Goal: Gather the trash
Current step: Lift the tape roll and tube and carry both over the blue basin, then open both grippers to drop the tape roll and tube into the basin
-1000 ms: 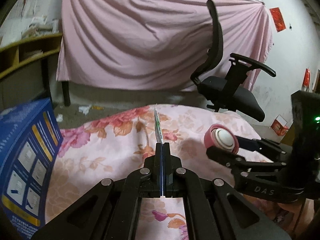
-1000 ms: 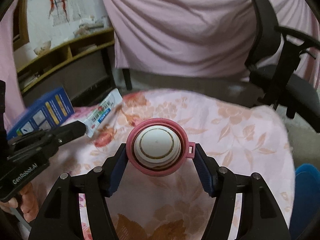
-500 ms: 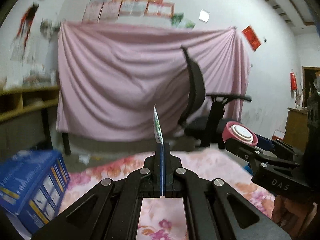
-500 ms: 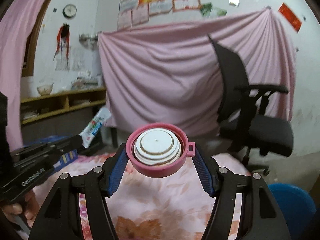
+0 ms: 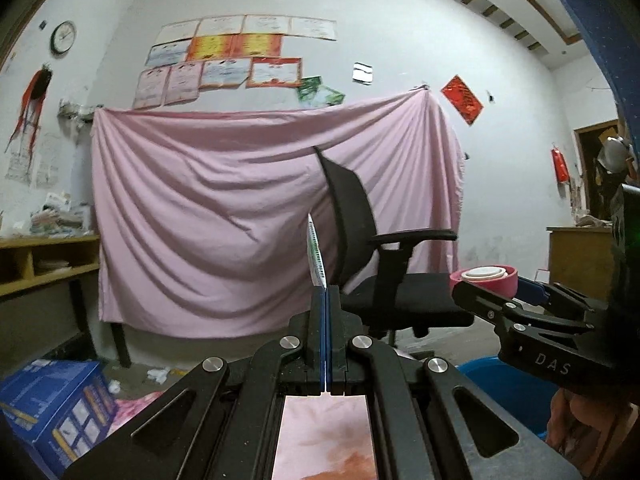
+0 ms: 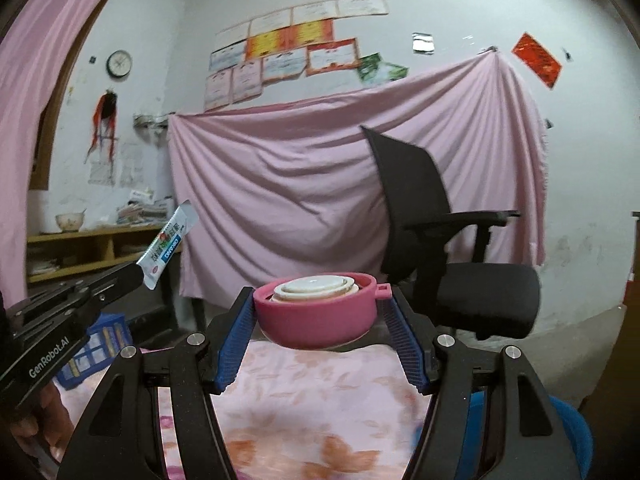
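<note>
My left gripper [image 5: 326, 294] is shut on a flat white, green and blue wrapper [image 5: 316, 250], which stands edge-on above the pads. The right wrist view shows the same wrapper [image 6: 168, 250] sticking up and to the right from the left gripper [image 6: 134, 276]. My right gripper [image 6: 320, 298] is shut on a round pink lid-like container [image 6: 316, 318] with a white insert, its blue pads pressing on both sides. In the left wrist view, that pink container [image 5: 486, 278] and the right gripper [image 5: 496, 294] appear at the right. Both grippers point level above a floral bedsheet [image 6: 320, 400].
A black office chair [image 6: 440, 260] stands ahead before a hanging pink sheet [image 6: 280, 184]. A blue tub [image 5: 504, 384] sits low at the right. A blue carton [image 5: 52, 404] lies on the floor at the left. Wooden shelves [image 6: 92, 244] line the left wall.
Both grippers rose and tipped up from facing the bed to pointing level at the wall. The wrapper and the pink container stayed gripped. The blue tub came into view.
</note>
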`<state>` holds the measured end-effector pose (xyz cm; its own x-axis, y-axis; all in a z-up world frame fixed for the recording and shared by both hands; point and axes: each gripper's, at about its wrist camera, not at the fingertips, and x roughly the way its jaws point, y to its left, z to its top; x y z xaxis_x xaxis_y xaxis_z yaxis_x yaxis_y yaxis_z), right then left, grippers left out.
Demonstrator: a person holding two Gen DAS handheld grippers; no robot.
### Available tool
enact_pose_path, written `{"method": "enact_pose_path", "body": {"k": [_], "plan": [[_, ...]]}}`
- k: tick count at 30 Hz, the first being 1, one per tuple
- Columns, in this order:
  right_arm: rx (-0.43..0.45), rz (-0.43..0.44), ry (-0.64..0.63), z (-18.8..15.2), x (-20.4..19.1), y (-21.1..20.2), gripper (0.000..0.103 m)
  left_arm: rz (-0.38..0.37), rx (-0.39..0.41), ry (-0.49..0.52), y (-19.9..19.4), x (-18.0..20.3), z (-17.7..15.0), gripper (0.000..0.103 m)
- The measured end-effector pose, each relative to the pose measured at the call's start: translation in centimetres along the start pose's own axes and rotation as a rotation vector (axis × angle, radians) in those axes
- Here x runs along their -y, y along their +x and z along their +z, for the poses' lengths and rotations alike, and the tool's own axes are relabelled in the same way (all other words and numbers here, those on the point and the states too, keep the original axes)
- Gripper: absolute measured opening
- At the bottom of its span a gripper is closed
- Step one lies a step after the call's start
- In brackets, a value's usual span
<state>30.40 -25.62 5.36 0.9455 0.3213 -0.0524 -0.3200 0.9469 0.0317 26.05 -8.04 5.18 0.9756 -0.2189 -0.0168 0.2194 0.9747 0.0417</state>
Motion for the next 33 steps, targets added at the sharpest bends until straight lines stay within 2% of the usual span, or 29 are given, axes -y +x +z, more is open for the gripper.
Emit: {"method": "enact_pose_path", "body": {"k": [5,8,16,21,28,33], "plan": [[0.021,-0.06,0.033,0.4,3.3,-1.8,0.063,-0.061,0.025,0.041,1.2,4.3,1.7,0.0],[0.013,-0.104,0.055,0.3,5.5,-2.5,0.063,-0.11,0.001,0.051,2.1,7.0,2.1,0.0],[-0.09,-0.22,0.176,-1.1,12.2,-3.4,0.063,-0.271,-0.171,0.015,6.8,14.2,1.4,0.0],[-0.177,-0.259,0.274,-2.1,15.9,-3.2,0.063,-0.306,-0.295,-0.011,9.4,17.0,0.7,0.0],[-0.332,-0.271,0.403,-4.4,19.7,-2.4,0.063,-0.341,-0.425,-0.025,10.9,18.9,-0.5,0.0],[-0.376,-0.267,0.478,-5.3,21.2,-2.9,0.064,-0.354,-0.487,-0.024,11.0,19.9,-1.5,0.0]]}}
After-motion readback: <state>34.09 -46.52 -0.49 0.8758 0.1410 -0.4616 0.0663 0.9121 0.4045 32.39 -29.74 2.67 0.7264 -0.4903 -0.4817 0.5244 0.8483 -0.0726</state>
